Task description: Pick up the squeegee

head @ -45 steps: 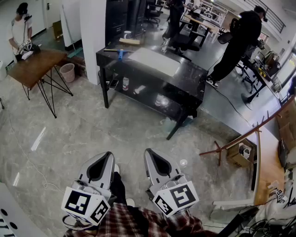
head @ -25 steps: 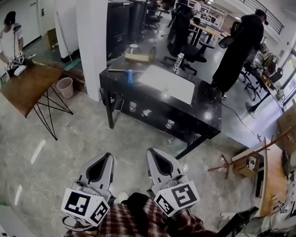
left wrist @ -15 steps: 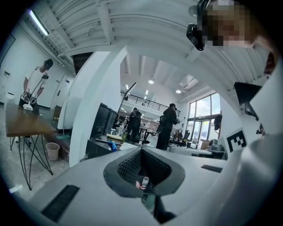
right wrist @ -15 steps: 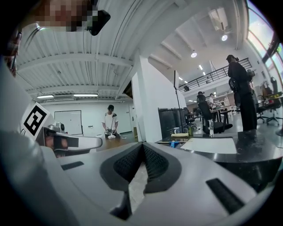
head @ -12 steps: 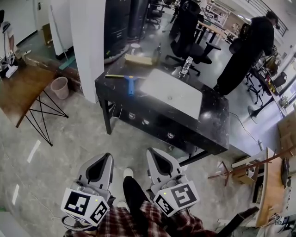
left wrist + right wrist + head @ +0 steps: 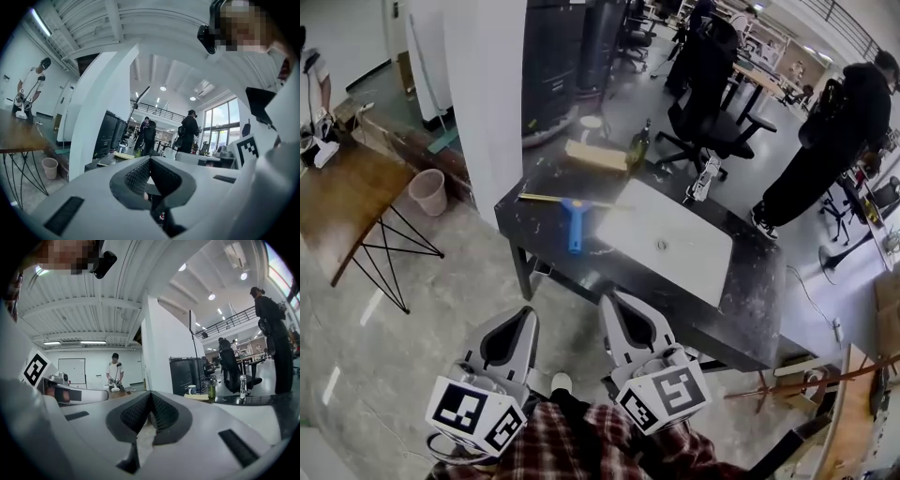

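Observation:
The squeegee (image 6: 572,217) has a blue handle and a long yellow-edged blade; it lies flat near the left end of the black table (image 6: 748,309) in the head view. My left gripper (image 6: 526,315) and right gripper (image 6: 613,301) are held level side by side, short of the table's near edge. Both are shut with nothing between their jaws. The right gripper's tip is just before the table edge, below and right of the squeegee. In the gripper views the left gripper (image 6: 150,160) and right gripper (image 6: 150,395) show their tips touching. The squeegee is not discernible in either gripper view.
A white board (image 6: 675,239), a tan block (image 6: 594,155), a bottle (image 6: 637,142) and a cup (image 6: 591,123) also sit on the table. A white pillar (image 6: 492,94) stands at its left end. A brown table (image 6: 342,202) and a bin (image 6: 426,192) are further left. People (image 6: 834,141) and office chairs (image 6: 717,127) are beyond.
The black table and the squeegee have come much nearer to both grippers across the frames. Both grippers stay shut and side by side.

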The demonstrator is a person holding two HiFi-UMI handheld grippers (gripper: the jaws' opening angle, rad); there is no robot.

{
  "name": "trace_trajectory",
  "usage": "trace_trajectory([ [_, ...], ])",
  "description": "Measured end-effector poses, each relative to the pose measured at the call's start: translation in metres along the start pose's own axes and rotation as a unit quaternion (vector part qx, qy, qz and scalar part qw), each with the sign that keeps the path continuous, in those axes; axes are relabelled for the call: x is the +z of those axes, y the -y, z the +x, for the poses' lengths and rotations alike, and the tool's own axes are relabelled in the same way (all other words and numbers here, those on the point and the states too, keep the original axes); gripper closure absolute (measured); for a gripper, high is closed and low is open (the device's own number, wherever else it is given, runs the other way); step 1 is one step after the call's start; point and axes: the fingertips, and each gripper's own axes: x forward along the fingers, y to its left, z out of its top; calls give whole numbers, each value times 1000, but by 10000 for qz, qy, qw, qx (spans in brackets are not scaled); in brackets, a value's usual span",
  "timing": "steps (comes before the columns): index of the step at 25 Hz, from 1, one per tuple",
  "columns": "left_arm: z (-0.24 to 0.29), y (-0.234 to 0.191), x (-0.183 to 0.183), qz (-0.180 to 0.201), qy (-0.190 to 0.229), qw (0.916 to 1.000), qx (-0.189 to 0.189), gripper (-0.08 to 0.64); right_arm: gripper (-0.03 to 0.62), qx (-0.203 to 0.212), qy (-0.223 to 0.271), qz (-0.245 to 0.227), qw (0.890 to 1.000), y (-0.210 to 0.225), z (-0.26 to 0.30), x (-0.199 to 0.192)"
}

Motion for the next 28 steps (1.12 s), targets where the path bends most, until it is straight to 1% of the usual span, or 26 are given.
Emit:
trace_trajectory([
  [6, 45, -30, 5, -91, -29, 10000, -20, 551, 581, 48, -183, 29, 9998, 21, 47, -8],
  [11, 98, -70, 15, -100, -144, 9995, -244, 551, 581, -159, -234, 97, 9996, 44, 102, -11],
  [16, 156, -123, 37, 23, -395, 9967, -710, 551, 581, -658, -138, 242, 9974, 70, 172, -2],
  [20, 202, -167, 57, 138, -513, 9929, -1061, 551, 581, -1079, -41, 308, 9937, 90, 227, 6],
  [24, 238, -197, 69, 255, -693, 9854, -1532, 551, 581, -1610, 47, 393, 9862, 106, 265, 10],
  [28, 267, -211, 70, 300, -883, 9756, -1987, 551, 581, -2091, 26, 486, 9767, 119, 283, 4],
])
